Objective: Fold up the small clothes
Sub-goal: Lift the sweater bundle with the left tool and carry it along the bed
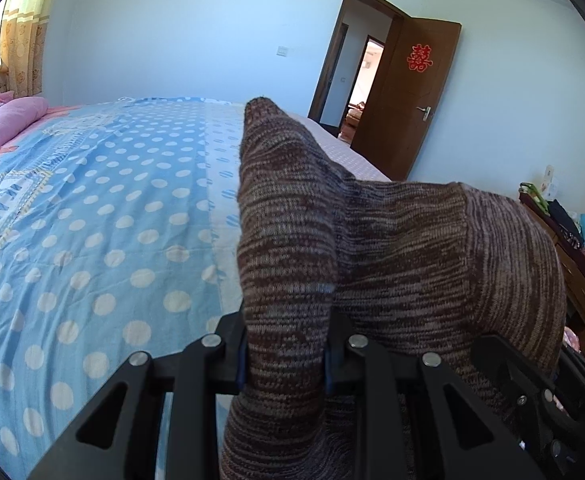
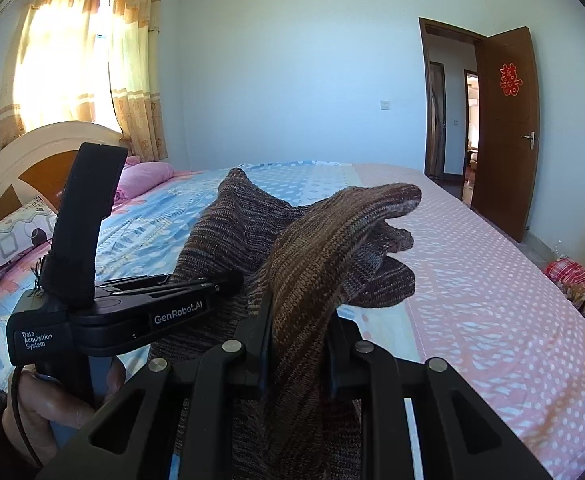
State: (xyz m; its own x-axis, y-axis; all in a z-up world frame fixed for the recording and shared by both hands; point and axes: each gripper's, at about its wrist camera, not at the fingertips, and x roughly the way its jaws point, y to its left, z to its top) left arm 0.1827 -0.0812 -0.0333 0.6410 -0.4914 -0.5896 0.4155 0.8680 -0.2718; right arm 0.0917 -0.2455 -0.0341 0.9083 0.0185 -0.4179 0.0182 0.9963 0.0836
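Note:
A brown marled knit garment hangs in the air above the bed, held by both grippers. My left gripper is shut on one fold of it; the knit bunches up in front of the lens. My right gripper is shut on another part of the same garment, which drapes over its fingers. In the right wrist view the left gripper's black body is close on the left, with the hand that holds it below. Both pairs of fingertips are hidden by the cloth.
The bed carries a blue polka-dot sheet, with a pink dotted cover on its right side. Pink bedding and a headboard lie at the far left. An open brown door and a cluttered dresser stand at the right.

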